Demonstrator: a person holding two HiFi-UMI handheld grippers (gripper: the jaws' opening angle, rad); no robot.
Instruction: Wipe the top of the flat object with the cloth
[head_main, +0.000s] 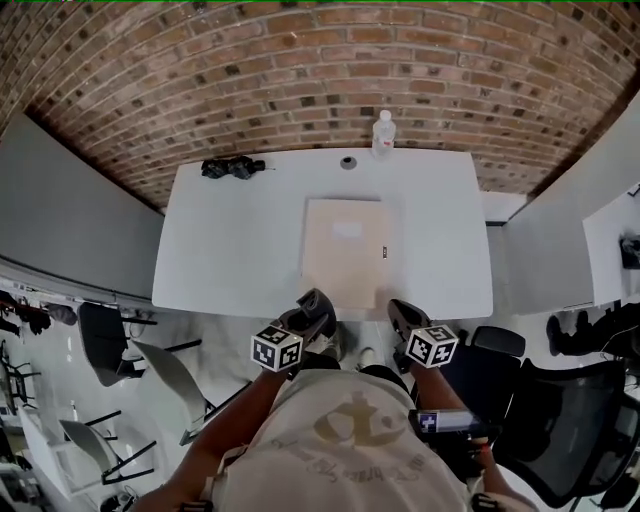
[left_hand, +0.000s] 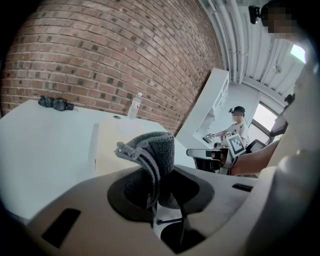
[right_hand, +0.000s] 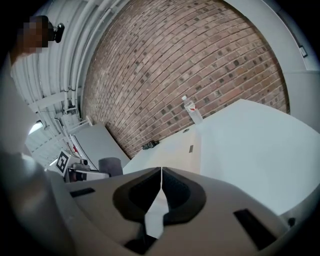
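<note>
**Left gripper**: jaws pinched on a folded grey cloth, whose free fold stands up above the pads.

**Right gripper**: jaws pressed together, nothing between them. The person holds both grippers side by side at the near edge of the white table. They point away from the body and somewhat downward.

**Flat object**: a pale beige panel lying flat at the middle of the table. Its long axis runs from six to twelve o'clock as the person faces it. Its near short edge lies just beyond both gripper tips.
- From the left gripper the panel lies at about one o'clock, from the right gripper at about eleven o'clock.
- The two grippers stand about equally near it, the left by its near left corner and the right by its near right corner.
- The cloth is apart from the panel's top; neither gripper view shows contact.

**Judgement:** the wipe has not begun. The coming move belongs to the cloth-bearing left gripper. It must go forward and down toward one o'clock until the cloth lies on the panel, then stroke along the long axis. The empty right gripper could steady the near right corner.

**Background:** a clear bottle at the far edge, at twelve o'clock, and a dark bundle toward ten o'clock. Both are clear of the panel.
</note>
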